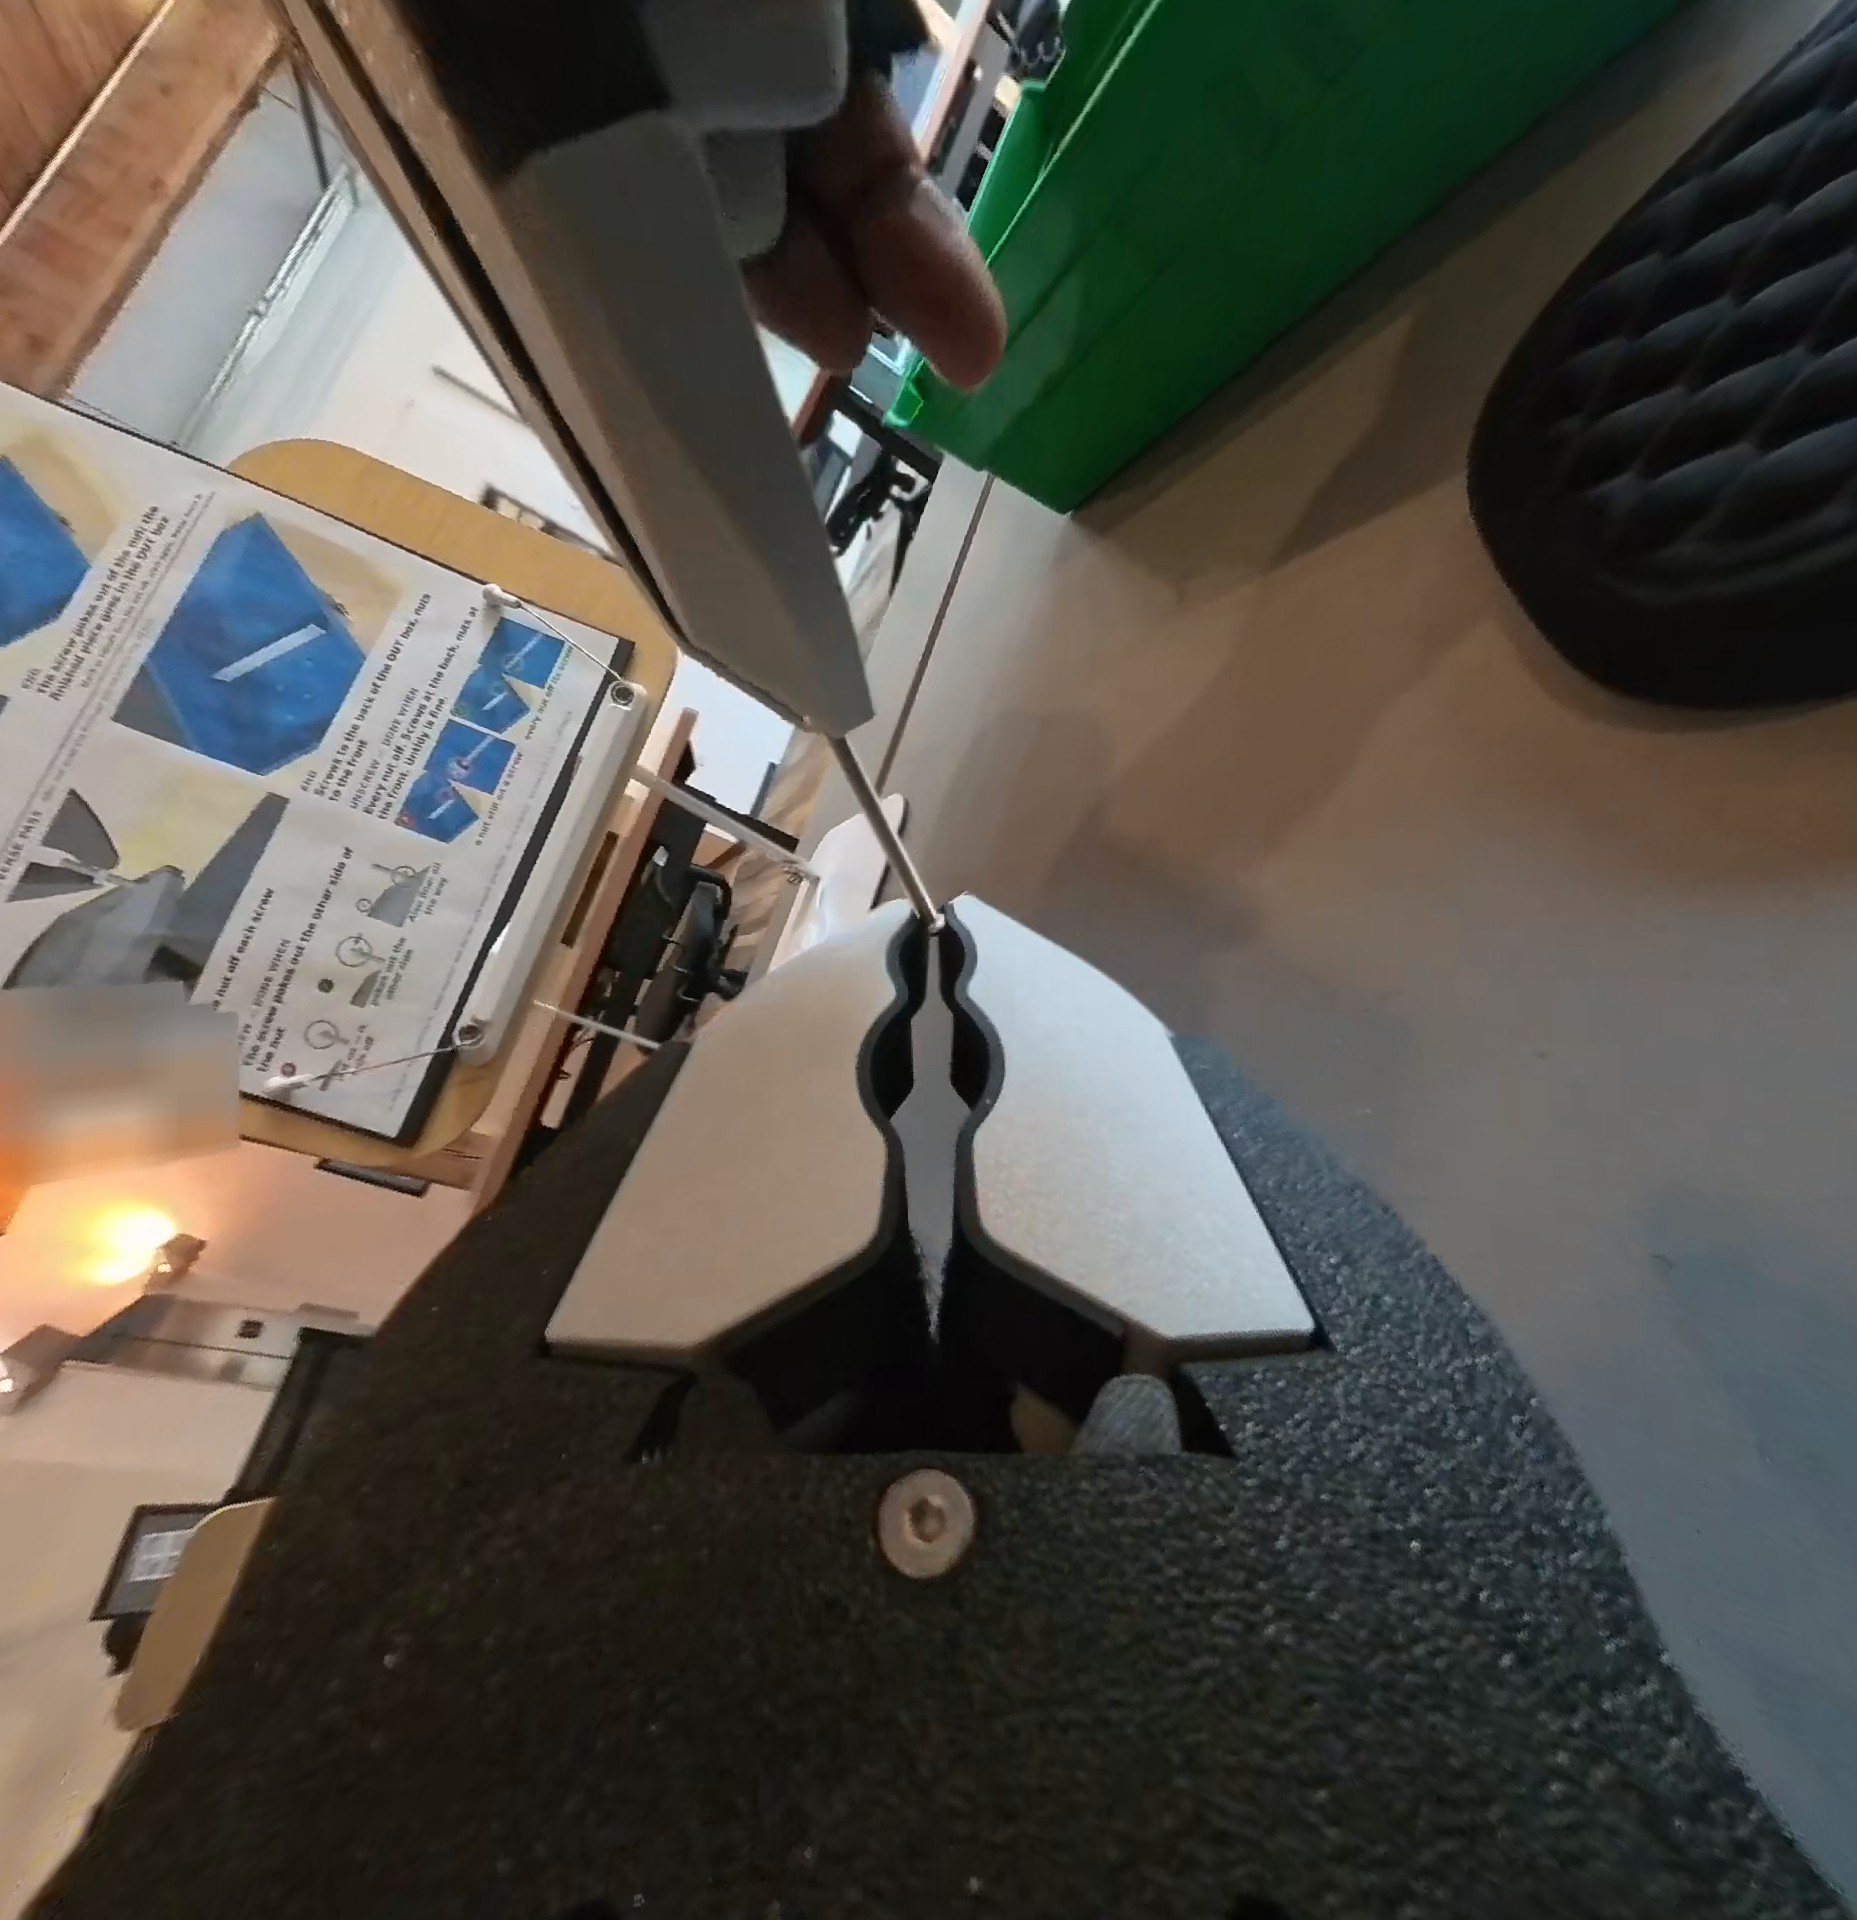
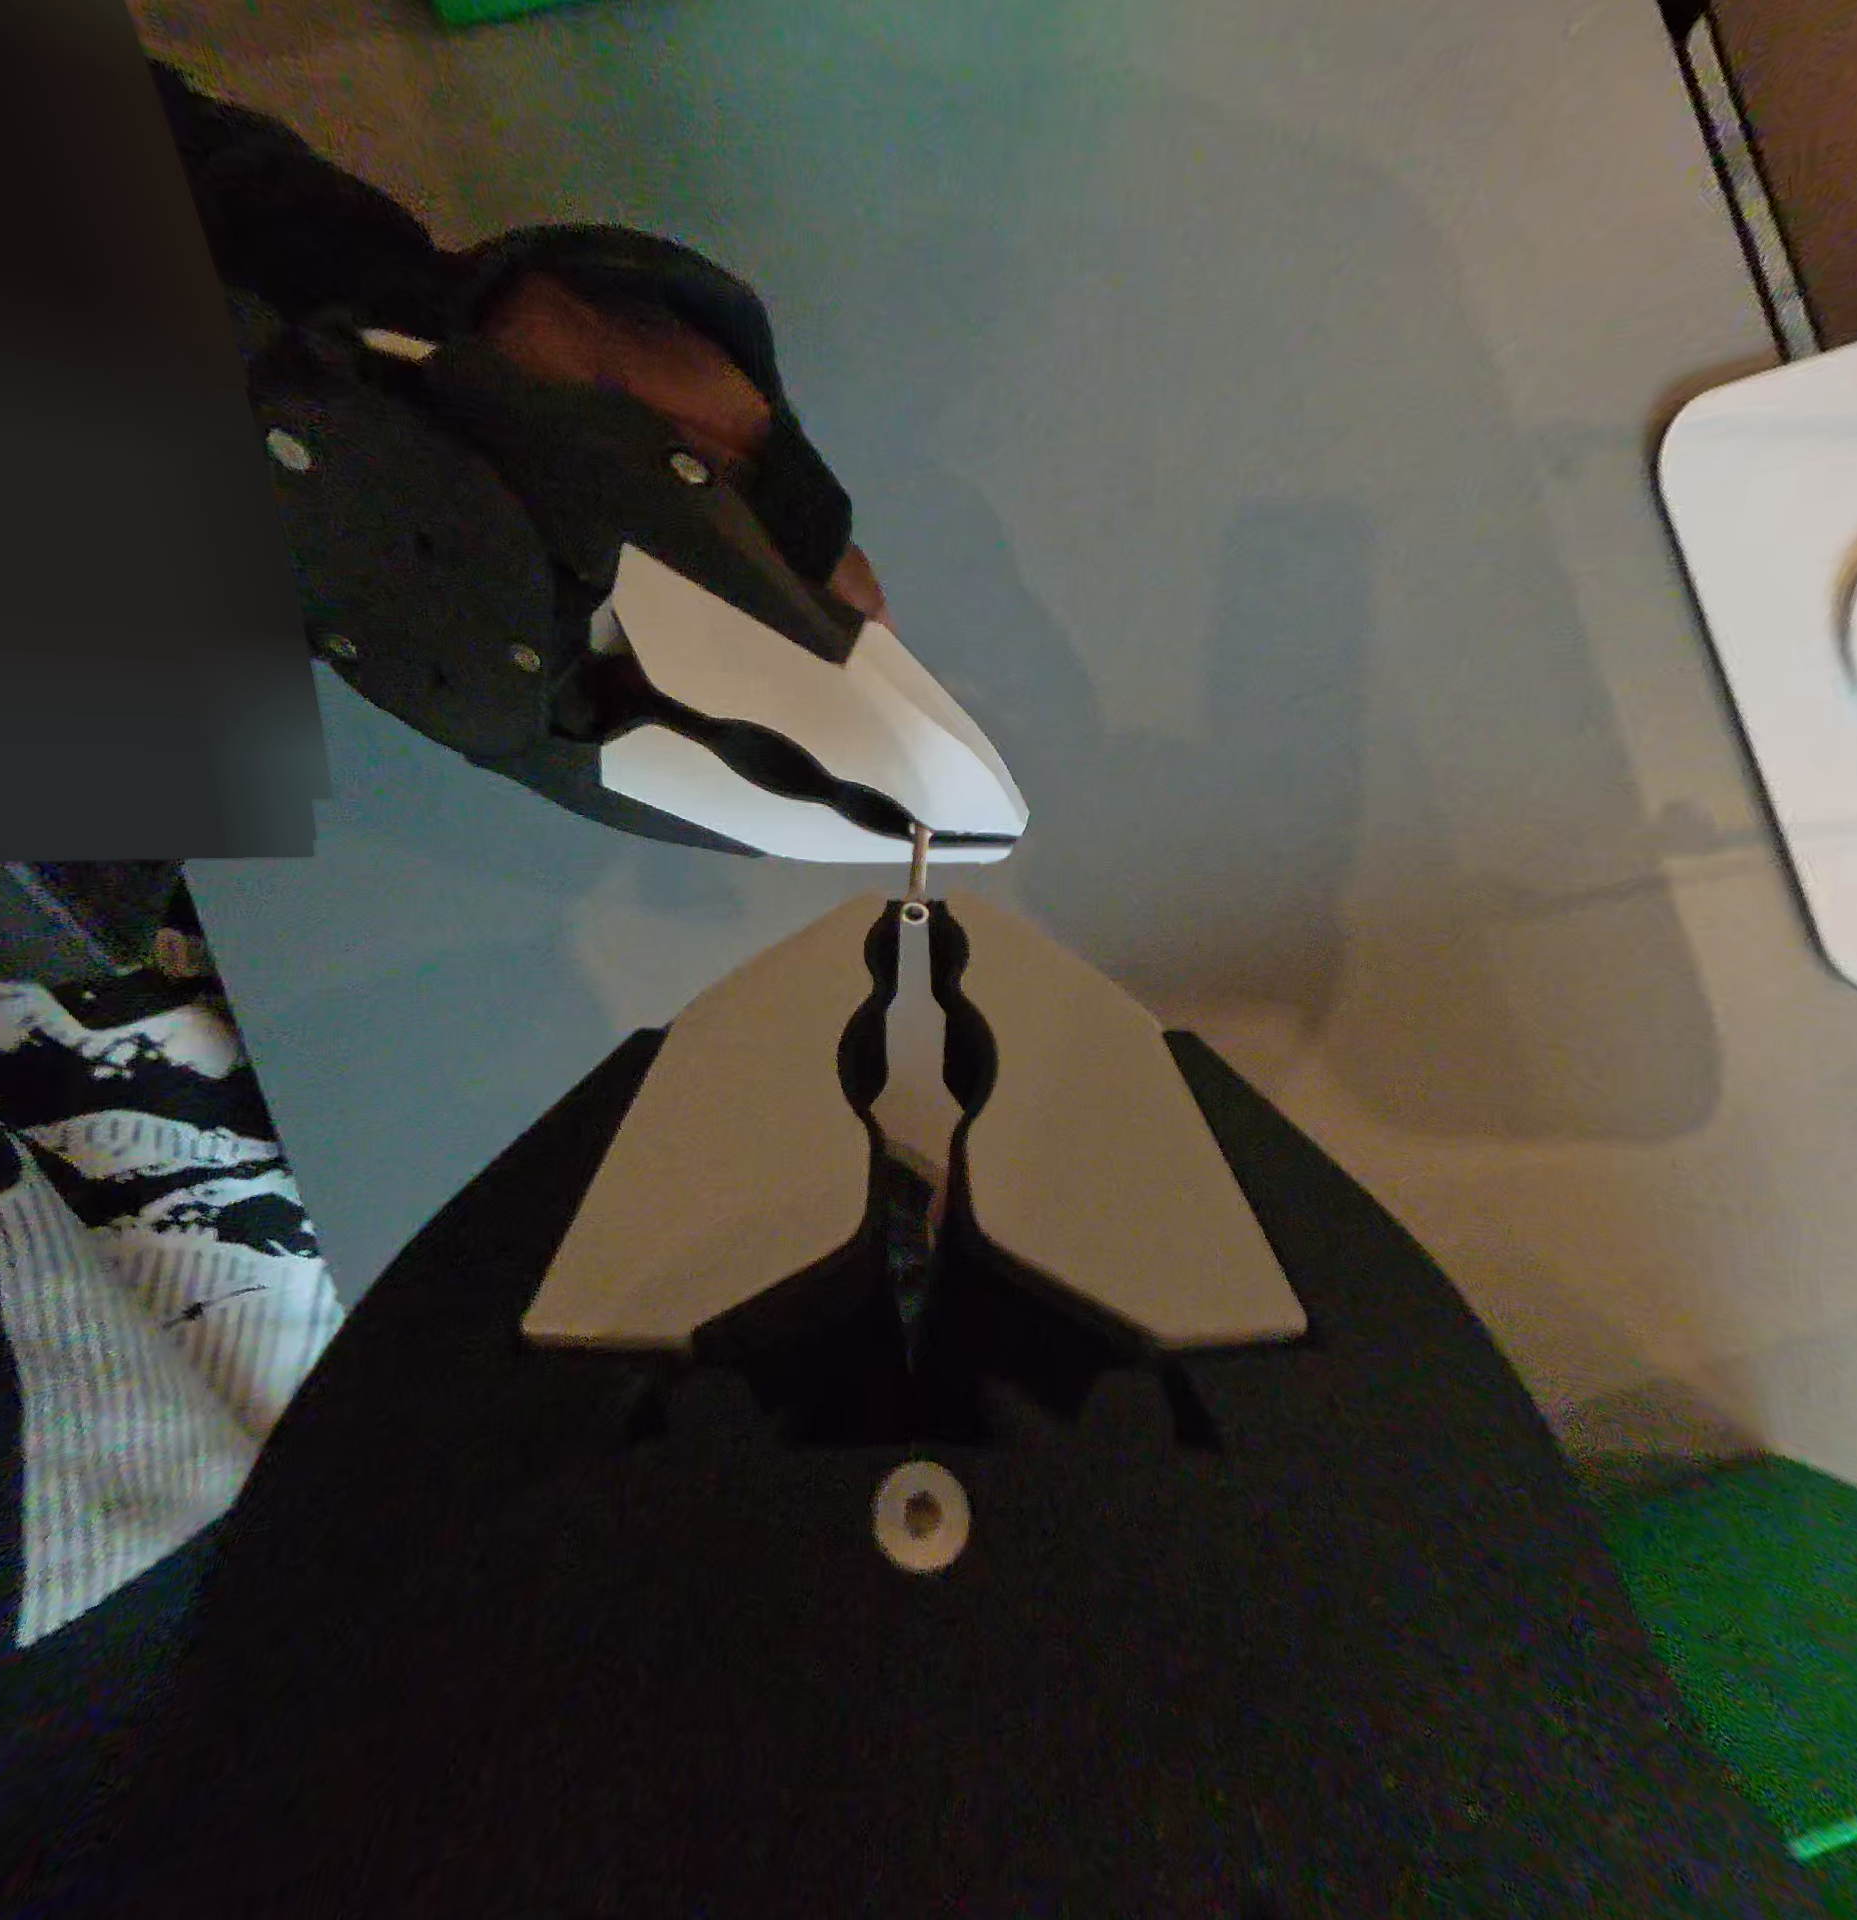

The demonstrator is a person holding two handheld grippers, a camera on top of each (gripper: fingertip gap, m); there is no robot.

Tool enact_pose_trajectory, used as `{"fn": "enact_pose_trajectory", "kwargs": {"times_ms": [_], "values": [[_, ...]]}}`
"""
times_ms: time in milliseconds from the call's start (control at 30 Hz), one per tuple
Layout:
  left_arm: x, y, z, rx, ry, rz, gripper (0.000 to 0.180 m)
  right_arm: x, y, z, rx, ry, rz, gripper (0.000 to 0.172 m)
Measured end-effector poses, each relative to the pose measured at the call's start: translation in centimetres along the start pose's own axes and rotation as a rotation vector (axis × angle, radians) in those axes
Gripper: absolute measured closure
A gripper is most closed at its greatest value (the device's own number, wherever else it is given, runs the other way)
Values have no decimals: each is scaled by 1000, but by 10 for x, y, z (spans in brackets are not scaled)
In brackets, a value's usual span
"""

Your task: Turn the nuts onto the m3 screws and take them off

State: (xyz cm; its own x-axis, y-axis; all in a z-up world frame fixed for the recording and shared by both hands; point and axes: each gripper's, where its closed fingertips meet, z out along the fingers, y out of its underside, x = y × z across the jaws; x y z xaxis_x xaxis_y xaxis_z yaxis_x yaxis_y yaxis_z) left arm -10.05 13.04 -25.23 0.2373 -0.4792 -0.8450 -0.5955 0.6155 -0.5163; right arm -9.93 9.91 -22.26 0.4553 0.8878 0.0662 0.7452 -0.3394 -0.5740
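Steel screw (image 1: 888, 831) spans frame centre, one end clamped in left gripper (image 1: 936, 920), other end with nut (image 2: 915, 914) pinched by right gripper (image 2: 915, 916). Green bin (image 1: 1194, 239) upper right, instruction sheet (image 1: 280, 769) left, black mesh object (image 1: 1713, 416) far right; nothing blocks the tips

Metal, plastic and a matt table

My gripper (image 1: 936, 920) has grainy black plastic, smooth matt fingers (image 1: 1069, 1039); the screw (image 1: 882, 831) is shiny metal.

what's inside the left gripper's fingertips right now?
One end of a thin metal screw is pinched between the left gripper tips. Its other end runs into the right gripper. How much shaft sits inside is covered.
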Motion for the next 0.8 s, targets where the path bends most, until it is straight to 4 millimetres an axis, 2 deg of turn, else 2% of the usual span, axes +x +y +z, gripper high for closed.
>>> {"fn": "enact_pose_trajectory", "kwargs": {"times_ms": [33,233,300,400,500,567,700,800], "values": [[0,0,0,-3,-7,21,179,-1,1,0,1,-7,29,167],[3,-3,-1,0,-11,72,180,-4,7,-1,9,-44,180,167],[5,-4,-1,12,15,35,180,-4,6,-3,24,-48,137,153],[12,-10,-2,70,106,-104,180,0,1,-13,61,1,-115,148],[20,-26,-8,199,267,-336,180,-12,0,-21,45,-38,-475,148],[24,-34,-12,265,373,-483,180,-19,1,-25,1,-87,-645,149],[27,-43,-17,355,519,-719,180,-18,-11,-26,-54,-116,-740,161],[35,-44,-18,363,578,-764,180,-17,-9,-23,-114,-178,-721,164]]}}
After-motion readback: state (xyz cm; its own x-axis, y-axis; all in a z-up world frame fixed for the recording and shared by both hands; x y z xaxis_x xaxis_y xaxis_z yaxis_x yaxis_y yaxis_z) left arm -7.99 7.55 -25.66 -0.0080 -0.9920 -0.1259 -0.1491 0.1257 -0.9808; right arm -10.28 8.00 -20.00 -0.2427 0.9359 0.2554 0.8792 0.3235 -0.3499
